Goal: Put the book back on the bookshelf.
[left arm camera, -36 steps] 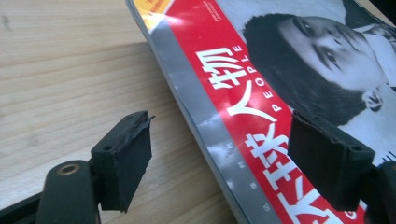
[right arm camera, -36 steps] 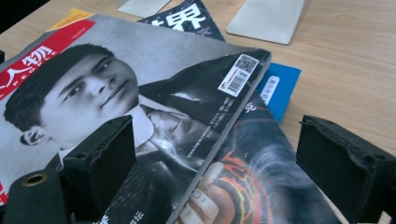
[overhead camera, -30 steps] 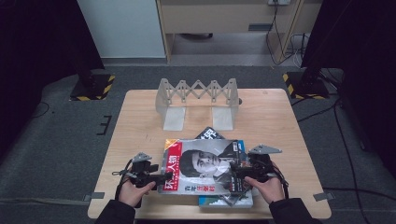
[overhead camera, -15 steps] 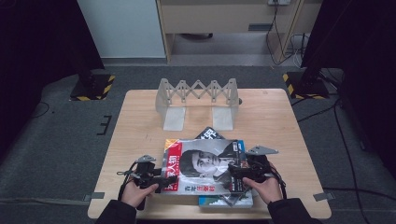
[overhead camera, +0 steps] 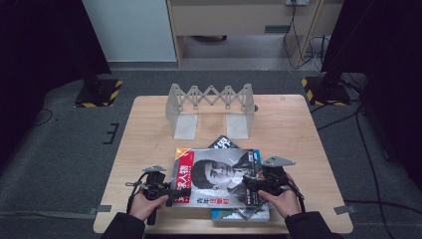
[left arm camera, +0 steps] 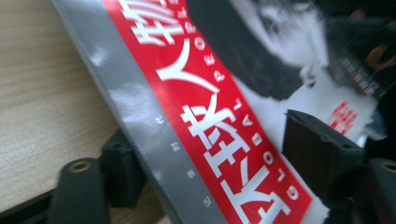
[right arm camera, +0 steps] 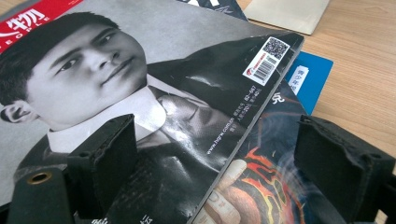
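Barcode sticker (right arm camera: 266, 63) on magazine (overhead camera: 219, 174) reads clearly beyond right claw (right arm camera: 219, 172).

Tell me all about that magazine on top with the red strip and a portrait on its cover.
The top magazine is glossy, with a black-and-white portrait of a person, a red band of white characters along one edge, a grey spine and a barcode sticker. It lies on other magazines on the wooden table. The left gripper's jaws straddle its spine edge; the right gripper's open jaws straddle the opposite edge.

We saw a light wooden table (overhead camera: 149, 124) on grey carpet (overhead camera: 64, 149), a pale panel (overhead camera: 132, 30) and wooden cabinet (overhead camera: 239, 15) behind it, black-and-yellow striped stand bases (overhead camera: 99, 92) flanking, darkness at both sides.
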Tool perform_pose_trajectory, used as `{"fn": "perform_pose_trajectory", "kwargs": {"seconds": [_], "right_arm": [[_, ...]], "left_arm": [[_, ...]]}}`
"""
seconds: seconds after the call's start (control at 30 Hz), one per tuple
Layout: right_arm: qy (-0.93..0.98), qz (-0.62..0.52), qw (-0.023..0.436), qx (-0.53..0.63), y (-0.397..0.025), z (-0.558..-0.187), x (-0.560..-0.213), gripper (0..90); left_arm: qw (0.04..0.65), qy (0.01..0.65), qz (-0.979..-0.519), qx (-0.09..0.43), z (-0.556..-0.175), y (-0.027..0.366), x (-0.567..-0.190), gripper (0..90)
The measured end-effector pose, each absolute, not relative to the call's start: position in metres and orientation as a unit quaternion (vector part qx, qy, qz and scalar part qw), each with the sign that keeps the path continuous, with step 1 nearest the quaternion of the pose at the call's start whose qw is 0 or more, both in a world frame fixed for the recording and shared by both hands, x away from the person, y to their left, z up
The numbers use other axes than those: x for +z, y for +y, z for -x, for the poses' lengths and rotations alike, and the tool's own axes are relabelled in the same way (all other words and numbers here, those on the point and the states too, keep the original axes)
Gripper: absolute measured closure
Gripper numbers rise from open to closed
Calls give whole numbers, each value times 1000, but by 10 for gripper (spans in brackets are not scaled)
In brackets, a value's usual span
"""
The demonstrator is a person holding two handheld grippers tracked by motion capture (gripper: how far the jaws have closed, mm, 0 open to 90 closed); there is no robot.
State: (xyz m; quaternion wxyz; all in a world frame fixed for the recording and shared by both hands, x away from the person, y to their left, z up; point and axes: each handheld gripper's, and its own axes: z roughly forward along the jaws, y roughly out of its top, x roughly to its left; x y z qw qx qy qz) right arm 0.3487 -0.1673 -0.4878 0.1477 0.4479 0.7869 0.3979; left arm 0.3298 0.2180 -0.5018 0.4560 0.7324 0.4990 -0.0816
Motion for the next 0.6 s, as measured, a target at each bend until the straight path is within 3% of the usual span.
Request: {"fn": "perform_pose_trajectory", "kwargs": {"seconds": [0.3,0.6], "right_arm": [[787,-447,149,398,-166,-348,-488,126],[791,-441,153,396,-166,-348,-489,115]], "left_arm": [[511,488,-702,-88,-328,224,-490,367],[496,472,-719,-123,-330,207,-493,449]]}}
